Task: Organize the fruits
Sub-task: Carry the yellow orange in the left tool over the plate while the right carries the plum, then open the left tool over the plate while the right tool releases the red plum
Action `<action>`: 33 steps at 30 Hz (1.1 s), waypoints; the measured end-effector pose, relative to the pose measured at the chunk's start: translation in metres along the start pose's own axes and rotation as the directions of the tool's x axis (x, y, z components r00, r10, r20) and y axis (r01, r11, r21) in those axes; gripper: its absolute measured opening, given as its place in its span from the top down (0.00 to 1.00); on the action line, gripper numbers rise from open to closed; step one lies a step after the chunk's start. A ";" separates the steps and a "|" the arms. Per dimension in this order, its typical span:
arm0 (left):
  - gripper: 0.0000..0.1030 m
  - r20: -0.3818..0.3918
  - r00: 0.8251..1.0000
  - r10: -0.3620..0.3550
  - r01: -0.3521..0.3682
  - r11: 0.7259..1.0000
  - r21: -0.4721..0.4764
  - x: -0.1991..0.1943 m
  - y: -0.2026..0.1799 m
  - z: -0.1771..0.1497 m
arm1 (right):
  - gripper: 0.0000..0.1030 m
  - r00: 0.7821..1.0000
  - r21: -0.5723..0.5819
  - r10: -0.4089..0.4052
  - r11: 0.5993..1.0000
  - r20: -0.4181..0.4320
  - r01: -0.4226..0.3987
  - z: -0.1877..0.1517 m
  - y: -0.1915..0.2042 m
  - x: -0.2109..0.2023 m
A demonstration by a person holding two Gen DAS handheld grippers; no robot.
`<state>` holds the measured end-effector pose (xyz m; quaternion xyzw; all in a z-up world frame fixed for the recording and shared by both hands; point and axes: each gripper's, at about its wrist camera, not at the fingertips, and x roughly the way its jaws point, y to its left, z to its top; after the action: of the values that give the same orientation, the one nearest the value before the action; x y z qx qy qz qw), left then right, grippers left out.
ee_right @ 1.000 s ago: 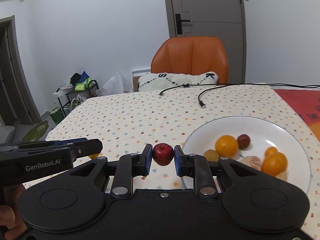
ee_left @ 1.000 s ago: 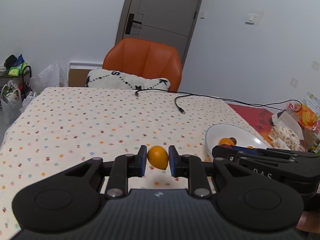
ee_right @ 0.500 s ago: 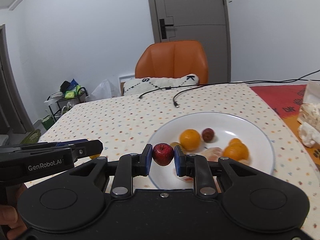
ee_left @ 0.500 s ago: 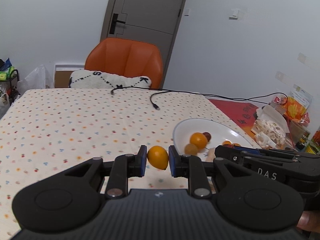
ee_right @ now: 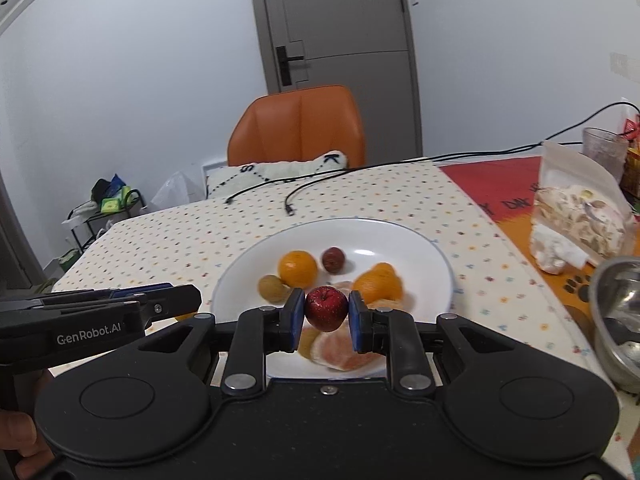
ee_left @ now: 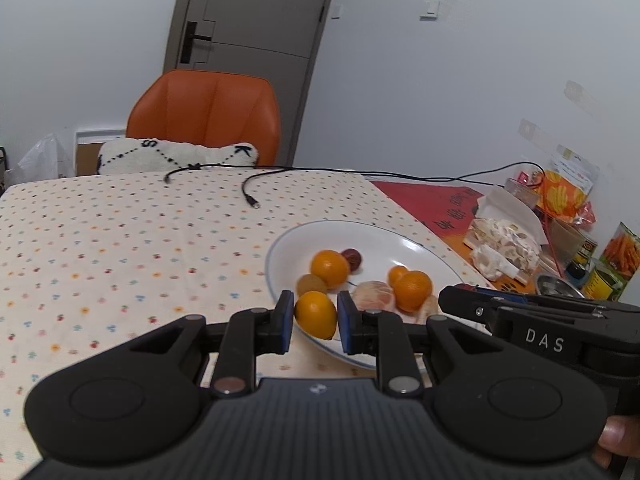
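My left gripper (ee_left: pixel 315 315) is shut on a small orange fruit (ee_left: pixel 316 315), held over the near left rim of the white plate (ee_left: pixel 416 245). My right gripper (ee_right: pixel 326 309) is shut on a small red apple (ee_right: pixel 326 308), held above the near part of the same plate (ee_right: pixel 420 248). On the plate lie an orange (ee_right: pixel 297 268), a dark red fruit (ee_right: pixel 333 259), a brownish-green fruit (ee_right: pixel 272 289), more oranges (ee_right: pixel 378 284) and a peeled citrus (ee_right: pixel 340 354). The right gripper's side (ee_left: pixel 532 320) shows in the left wrist view, and the left gripper's side (ee_right: pixel 100 312) in the right wrist view.
The table wears a dotted cloth (ee_left: pixel 120 240). Black cables (ee_left: pixel 252 192) lie at its far side. An orange chair (ee_left: pixel 208 120) with a white cushion stands behind. Snack bags (ee_right: pixel 580 220), a glass and a metal bowl (ee_right: pixel 620 320) crowd the right side on a red mat.
Both grippers have swung to the right with their fruits still held. The plate has moved from the right of both views to directly under the fingertips.
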<state>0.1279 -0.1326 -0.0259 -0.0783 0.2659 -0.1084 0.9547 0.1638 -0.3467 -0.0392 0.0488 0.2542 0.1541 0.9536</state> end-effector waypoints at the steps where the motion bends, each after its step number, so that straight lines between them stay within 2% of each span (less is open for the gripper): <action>1: 0.79 -0.002 1.000 -0.003 0.003 1.000 0.003 0.001 -0.003 0.000 | 0.79 1.000 0.005 -0.003 1.000 0.001 0.003 0.000 -0.003 -0.001; 16: 0.79 -0.012 0.999 -0.042 0.042 0.999 0.029 0.026 -0.034 0.003 | 0.79 0.999 0.080 -0.050 0.996 0.022 0.048 -0.001 -0.054 -0.013; 22: 0.79 -0.044 0.998 -0.041 0.042 0.999 0.019 0.036 -0.031 0.001 | 0.79 0.999 0.080 -0.048 0.996 0.018 0.047 0.001 -0.054 -0.008; 24: 0.75 -0.060 0.997 -0.041 0.041 0.999 0.011 0.038 -0.027 0.002 | 0.79 0.999 0.078 -0.043 0.996 0.017 0.042 0.002 -0.051 -0.005; 28: 0.70 -0.049 0.999 -0.014 0.014 1.000 0.002 0.036 -0.016 0.005 | 0.79 1.000 0.069 -0.029 0.997 0.013 0.028 0.004 -0.044 0.003; 33: 0.69 -0.048 0.999 0.014 -0.016 1.000 -0.023 0.034 0.000 0.010 | 0.79 1.000 0.058 -0.006 0.998 0.007 0.006 0.006 -0.034 0.014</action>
<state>0.1611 -0.1403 -0.0341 -0.0847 0.2904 -0.1000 0.9479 0.1877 -0.3743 -0.0462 0.0760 0.2551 0.1436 0.9532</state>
